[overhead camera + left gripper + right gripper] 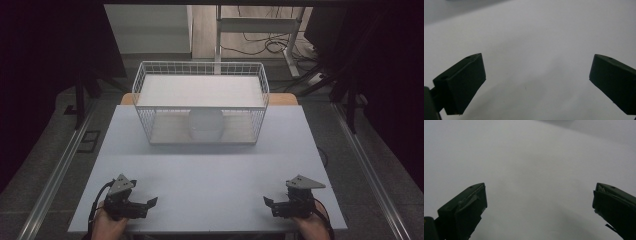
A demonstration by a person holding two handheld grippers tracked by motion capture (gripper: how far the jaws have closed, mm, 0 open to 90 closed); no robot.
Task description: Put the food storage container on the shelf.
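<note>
Pale grey counter [210,175], flat and rectangular, bare across its near half. At the far edge, carrying a white wire basket [150,100] tipped on its side, open toward the person, with a white rounded container [205,124] resting inside.

1. A lab or test room set up for recording is indicated, not a home.
2. A plain white table [210,170] is seen on a grey floor, flanked by metal floor rails [55,175] at left and right.
3. Loose cables [260,42] are strewn on the far floor around a desk frame [250,25].
4. Dark curtains [45,60] are hung along both sides.
</note>
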